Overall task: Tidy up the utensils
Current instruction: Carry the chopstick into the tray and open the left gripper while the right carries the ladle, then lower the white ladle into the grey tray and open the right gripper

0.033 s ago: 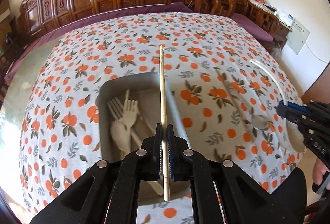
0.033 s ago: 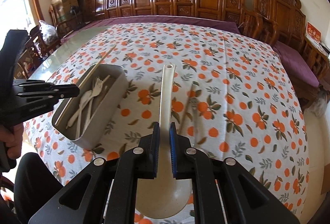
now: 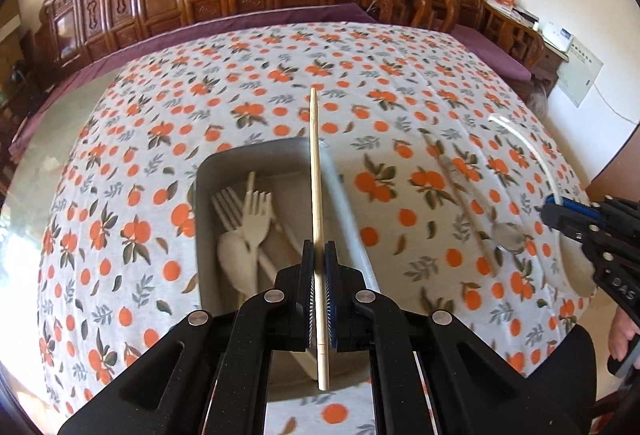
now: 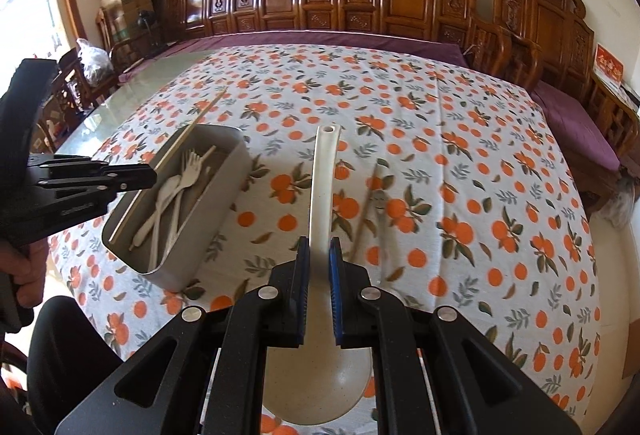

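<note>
Left gripper (image 3: 319, 287) is clamped on a chopstick (image 3: 315, 171), held over the grey box (image 3: 208, 171) of forks; thin, stiff, light, liable to pivot, so gripped near its thick end; tip points away across the table; right gripper (image 4: 319, 275) pinches the big ladle (image 4: 322, 175) mid-handle, bowl towards the person, handle pointing away.

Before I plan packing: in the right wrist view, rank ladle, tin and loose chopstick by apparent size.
1. Ladle, though nearness to the camera inflates it.
2. Tin, similar in extent, so unsure.
3. Loose chopstick, smallest.
</note>
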### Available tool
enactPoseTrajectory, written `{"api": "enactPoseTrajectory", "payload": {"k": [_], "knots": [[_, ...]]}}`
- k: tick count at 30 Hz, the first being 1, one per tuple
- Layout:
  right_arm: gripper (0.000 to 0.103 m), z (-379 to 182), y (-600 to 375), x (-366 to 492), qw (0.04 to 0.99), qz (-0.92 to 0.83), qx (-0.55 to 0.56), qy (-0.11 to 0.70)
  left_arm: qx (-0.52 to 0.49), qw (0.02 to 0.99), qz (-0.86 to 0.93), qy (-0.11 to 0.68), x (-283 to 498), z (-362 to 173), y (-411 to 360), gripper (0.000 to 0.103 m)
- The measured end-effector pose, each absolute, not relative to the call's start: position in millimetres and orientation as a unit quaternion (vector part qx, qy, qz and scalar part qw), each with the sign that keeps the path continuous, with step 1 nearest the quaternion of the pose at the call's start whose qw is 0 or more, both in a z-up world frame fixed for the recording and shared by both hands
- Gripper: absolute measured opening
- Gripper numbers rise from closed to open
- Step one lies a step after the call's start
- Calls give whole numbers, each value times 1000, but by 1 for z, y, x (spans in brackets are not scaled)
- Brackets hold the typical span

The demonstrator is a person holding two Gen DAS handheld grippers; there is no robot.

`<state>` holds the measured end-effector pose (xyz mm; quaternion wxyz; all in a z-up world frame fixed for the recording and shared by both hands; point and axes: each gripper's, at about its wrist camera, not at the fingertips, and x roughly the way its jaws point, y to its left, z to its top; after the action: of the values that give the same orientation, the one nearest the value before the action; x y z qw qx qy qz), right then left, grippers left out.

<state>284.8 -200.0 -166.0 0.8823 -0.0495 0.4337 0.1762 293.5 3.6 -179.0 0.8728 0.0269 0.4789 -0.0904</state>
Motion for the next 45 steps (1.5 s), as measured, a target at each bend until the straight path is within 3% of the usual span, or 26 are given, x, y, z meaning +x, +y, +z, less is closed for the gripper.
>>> {"api": "enactPoseTrajectory", "payload": {"k": [13,19,30,45], "knots": [[11,-164,-173,288,878,188,-63,436,12,854,-80,513,304,-213,30,6],[11,-165,-150,295,875,196,-64,438,5,863,-83,498,292,-196,45,19],[11,-167,-83,304,867,236,-59,434,3,884,-66,463,266,-160,86,20],[11,-191,-28,338,848,250,-29,467,-8,891,-43,453,254,-149,116,22]]}}
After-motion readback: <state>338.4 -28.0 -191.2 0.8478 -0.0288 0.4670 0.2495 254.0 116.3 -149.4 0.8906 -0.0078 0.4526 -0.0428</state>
